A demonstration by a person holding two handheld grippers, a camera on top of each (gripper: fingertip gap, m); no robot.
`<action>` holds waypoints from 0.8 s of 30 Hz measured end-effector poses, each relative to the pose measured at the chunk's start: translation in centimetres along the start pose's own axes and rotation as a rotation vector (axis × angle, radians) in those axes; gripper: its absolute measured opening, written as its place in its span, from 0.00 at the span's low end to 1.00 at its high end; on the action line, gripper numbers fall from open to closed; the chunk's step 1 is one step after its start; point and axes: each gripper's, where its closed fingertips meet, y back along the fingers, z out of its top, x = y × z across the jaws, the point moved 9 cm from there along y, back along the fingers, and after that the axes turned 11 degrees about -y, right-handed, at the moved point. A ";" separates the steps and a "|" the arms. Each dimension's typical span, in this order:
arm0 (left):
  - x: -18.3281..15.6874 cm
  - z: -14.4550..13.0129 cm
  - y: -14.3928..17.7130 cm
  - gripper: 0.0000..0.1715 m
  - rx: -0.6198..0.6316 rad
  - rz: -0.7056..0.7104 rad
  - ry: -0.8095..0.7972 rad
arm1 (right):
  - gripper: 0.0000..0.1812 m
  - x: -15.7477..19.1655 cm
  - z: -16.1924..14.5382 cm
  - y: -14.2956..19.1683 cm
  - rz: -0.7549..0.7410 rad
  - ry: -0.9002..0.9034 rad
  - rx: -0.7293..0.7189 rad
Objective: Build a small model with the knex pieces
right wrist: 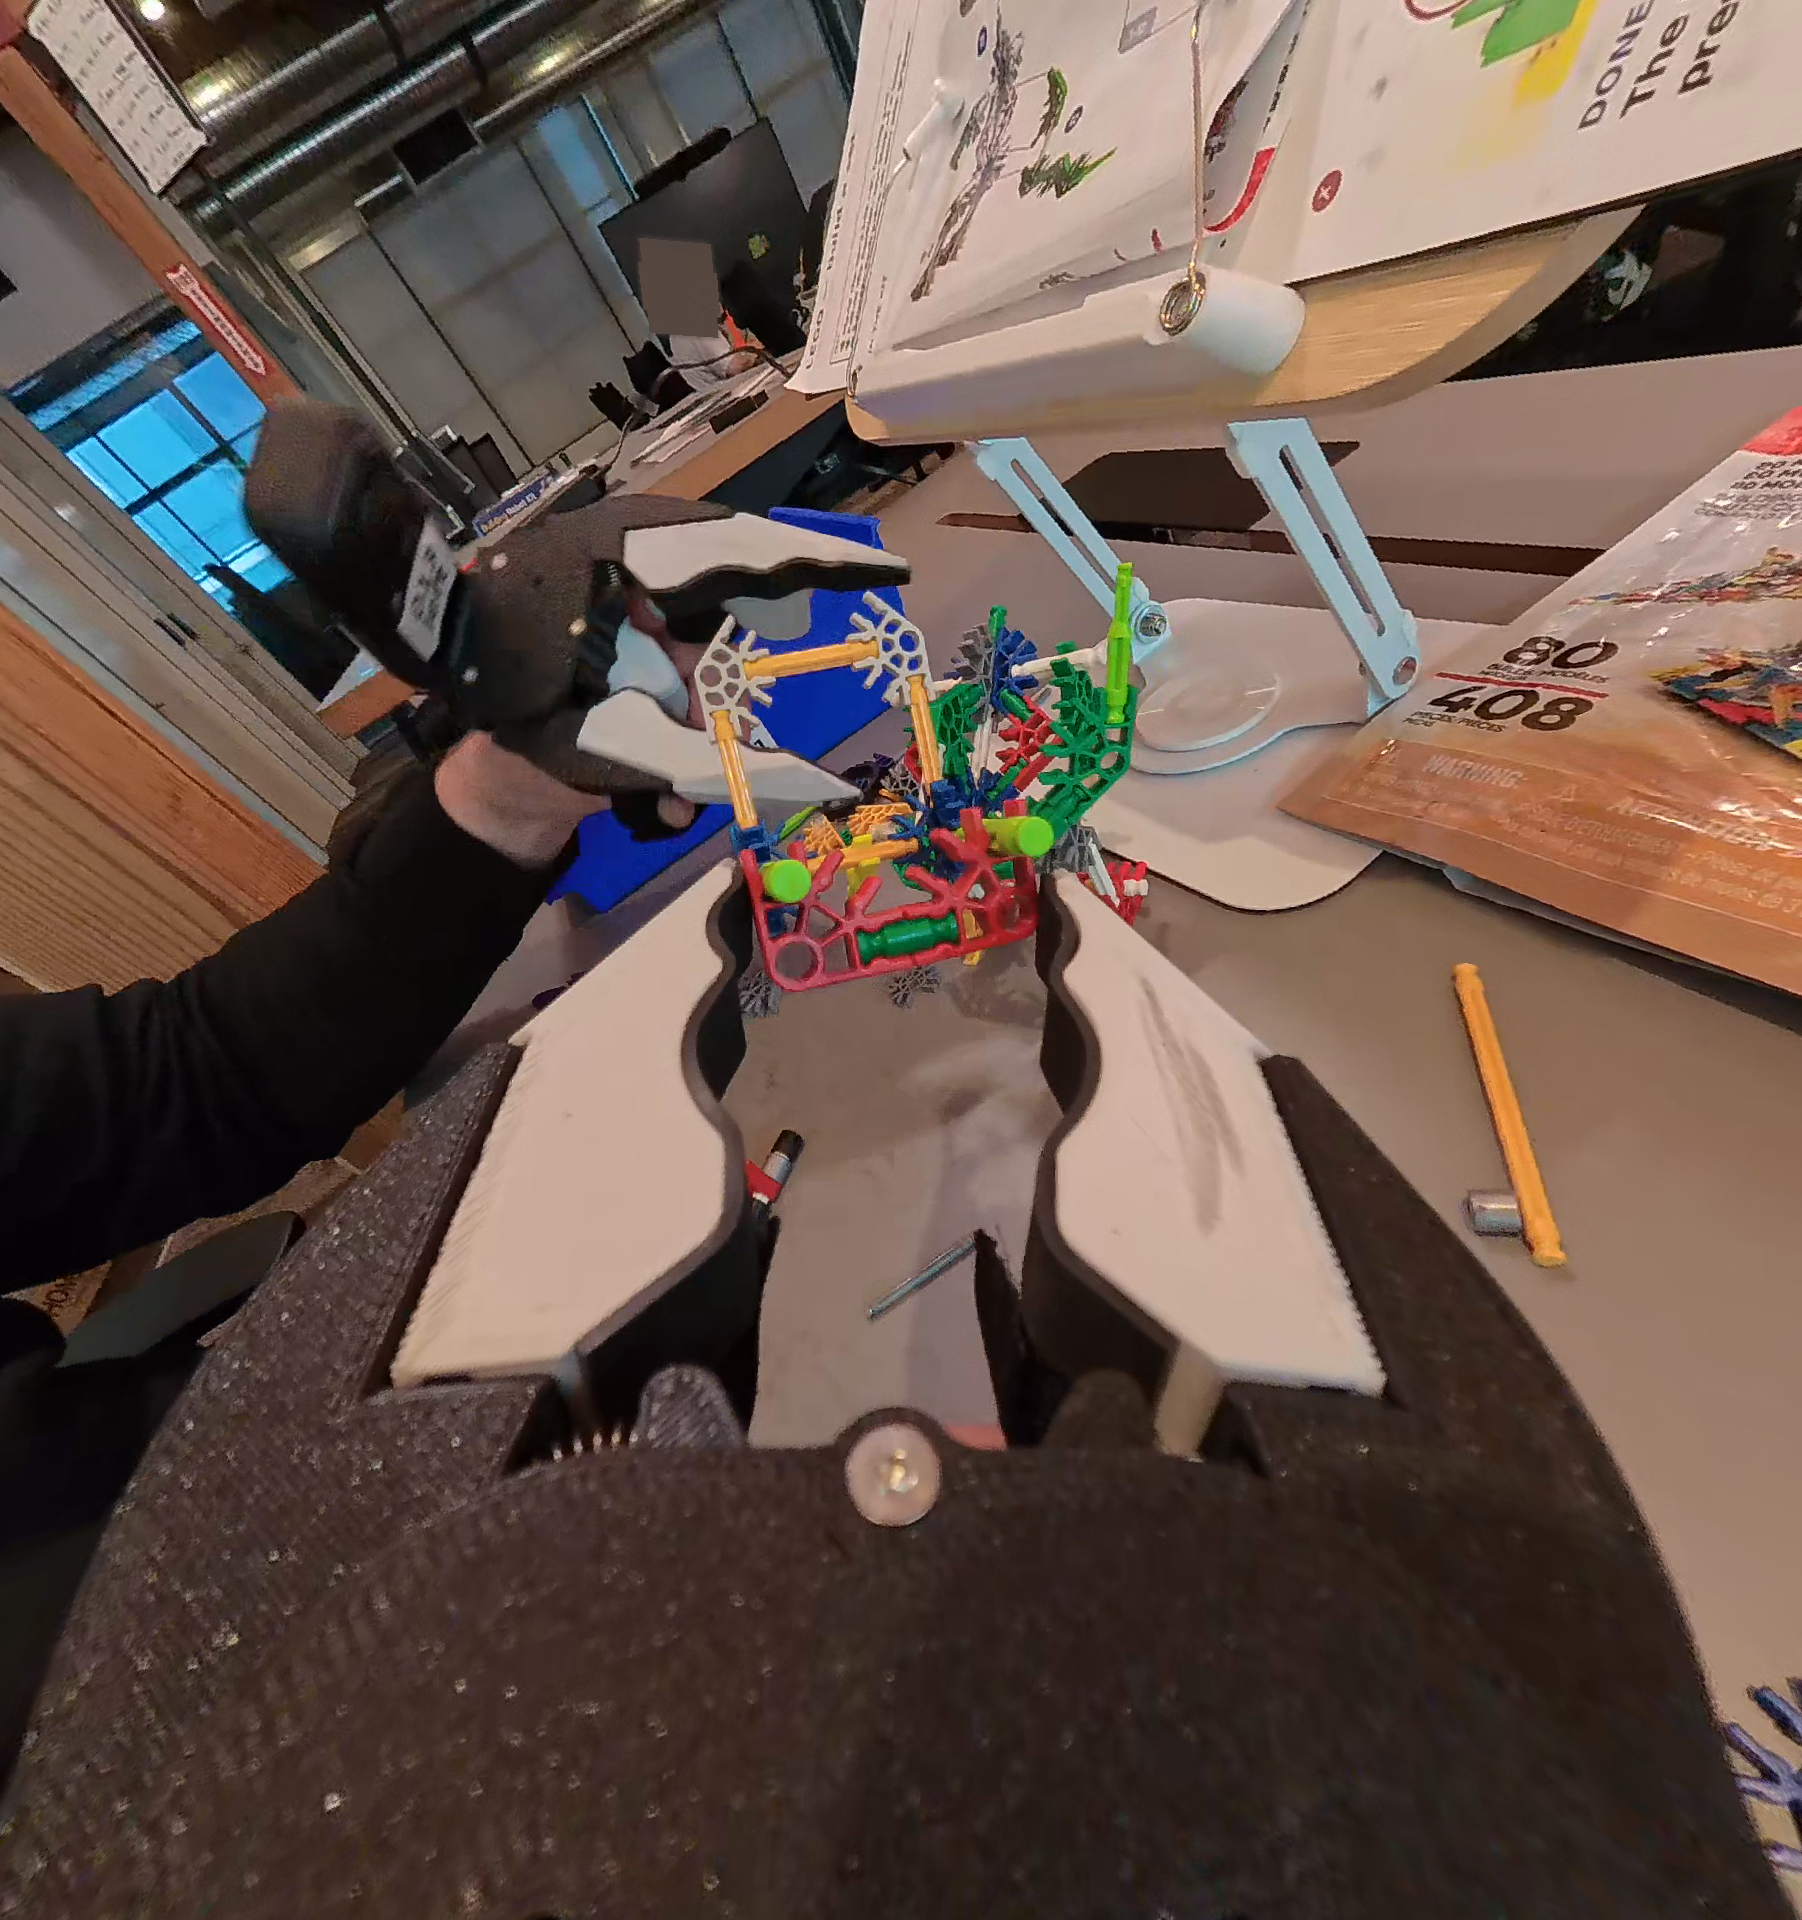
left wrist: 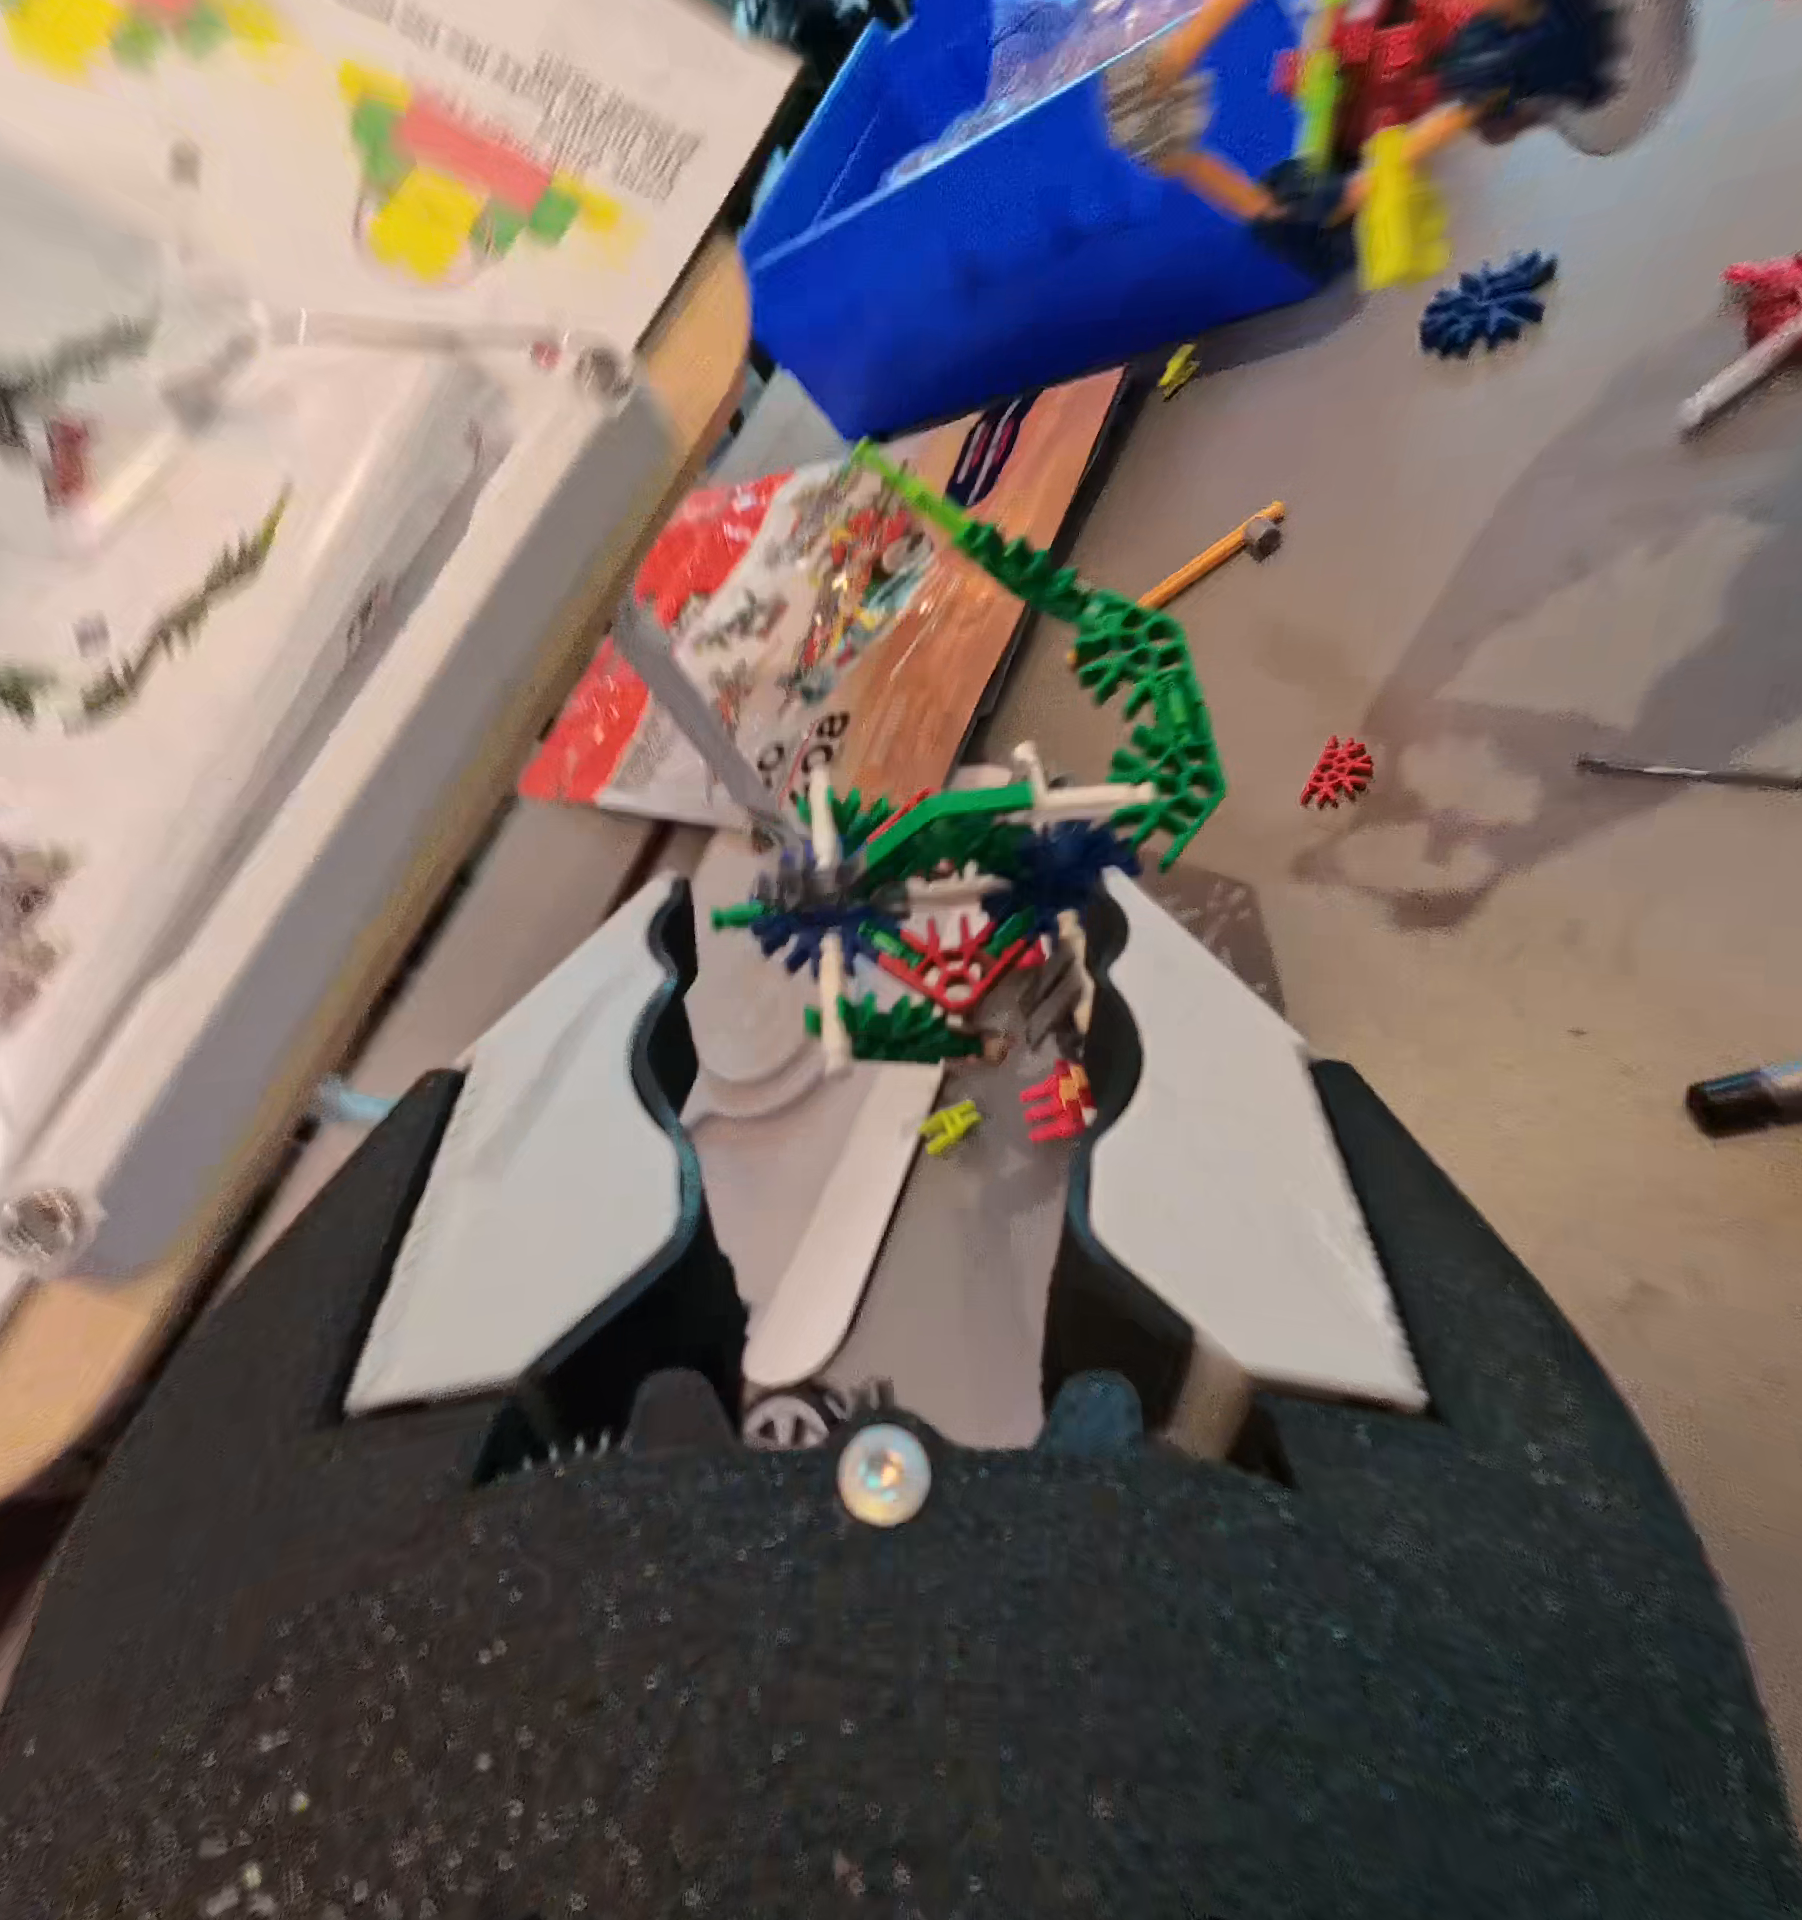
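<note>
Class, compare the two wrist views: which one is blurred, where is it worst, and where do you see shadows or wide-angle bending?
Left wrist view: motion blur, worst on the instruction sheets and blue bin; soft shadows fall on the grey table. Right wrist view: mostly sharp on the toy model; the book stand edge bows from wide-angle distortion.

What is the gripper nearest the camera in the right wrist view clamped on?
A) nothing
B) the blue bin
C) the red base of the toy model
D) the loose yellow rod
C: the right gripper has its fingertips pressed on both ends of the model's red base; the yellow rod lies apart on the table.
</note>
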 end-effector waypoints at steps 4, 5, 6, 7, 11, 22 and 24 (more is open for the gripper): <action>2.0 -2.6 -0.3 0.47 0.024 -0.055 0.259 | 0.29 -0.4 -0.1 -0.1 0.001 -0.014 -0.002; 2.1 -3.0 -0.6 0.46 0.018 -0.091 0.338 | 0.29 -0.5 -0.2 -0.2 0.002 -0.019 -0.001; 2.2 -3.4 -0.9 0.44 0.012 -0.131 0.407 | 0.29 -0.6 -0.3 -0.3 0.001 -0.024 0.003; 2.1 -3.7 -1.2 0.39 -0.005 -0.161 0.461 | 0.29 -0.7 -0.5 -0.4 0.000 -0.026 0.006; 1.5 -4.0 -2.1 0.26 -0.078 -0.280 0.643 | 0.29 -1.0 -0.9 -0.6 0.007 -0.040 0.014; 0.6 -2.0 -1.6 0.09 -0.092 -0.121 0.486 | 0.29 -0.6 -0.6 -0.6 0.010 -0.033 0.011; 0.3 -1.1 -1.3 0.09 -0.061 -0.080 0.401 | 0.29 -0.5 -0.6 -0.6 0.010 -0.030 0.011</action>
